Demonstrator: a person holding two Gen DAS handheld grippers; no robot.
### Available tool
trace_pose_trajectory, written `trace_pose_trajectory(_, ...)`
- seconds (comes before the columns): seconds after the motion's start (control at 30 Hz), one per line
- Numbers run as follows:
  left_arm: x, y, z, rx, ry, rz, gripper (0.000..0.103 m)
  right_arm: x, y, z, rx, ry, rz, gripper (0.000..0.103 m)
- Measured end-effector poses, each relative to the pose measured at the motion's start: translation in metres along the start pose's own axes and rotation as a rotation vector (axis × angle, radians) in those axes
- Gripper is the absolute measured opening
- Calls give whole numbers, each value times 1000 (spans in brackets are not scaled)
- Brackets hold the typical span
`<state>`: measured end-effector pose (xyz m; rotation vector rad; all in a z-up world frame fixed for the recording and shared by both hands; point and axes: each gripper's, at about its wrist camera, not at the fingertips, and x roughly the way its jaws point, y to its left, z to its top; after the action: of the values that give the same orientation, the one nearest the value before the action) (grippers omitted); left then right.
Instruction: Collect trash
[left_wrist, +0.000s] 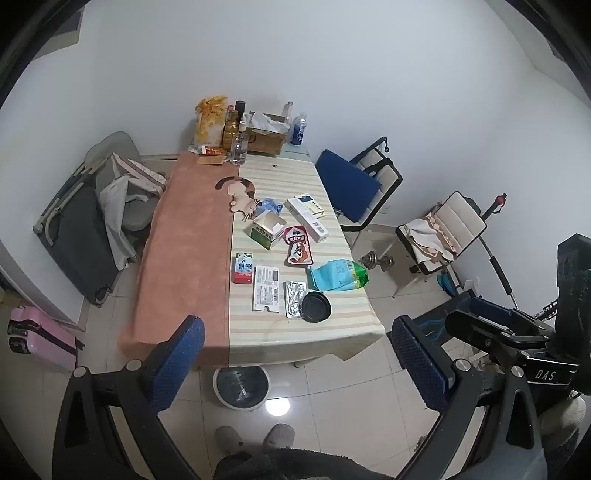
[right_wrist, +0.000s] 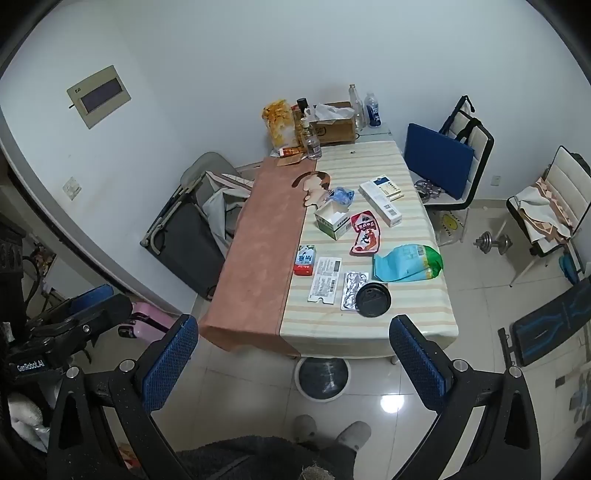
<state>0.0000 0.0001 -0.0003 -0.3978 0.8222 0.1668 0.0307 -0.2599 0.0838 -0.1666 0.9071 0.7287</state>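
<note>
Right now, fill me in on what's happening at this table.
A person stands at the near end of the table with a tool in each hand, the left tool and the right tool, both open and holding nothing. The trash is untouched: a black lid, a foil pill sheet, a blue-green bag, a red wrapper and small boxes lie on the striped cloth. A bin sits on the floor under the table's near edge.

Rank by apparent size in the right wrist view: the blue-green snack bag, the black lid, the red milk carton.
1. Blue-green snack bag, clearly largest.
2. Black lid.
3. Red milk carton, close to the lid in size; unsure.
</note>
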Motion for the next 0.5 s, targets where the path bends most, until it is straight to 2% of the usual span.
trace_pose_trajectory(0.5,2,-2,-1,6,9,8,103,8,-5,5,-1,-3,10,103)
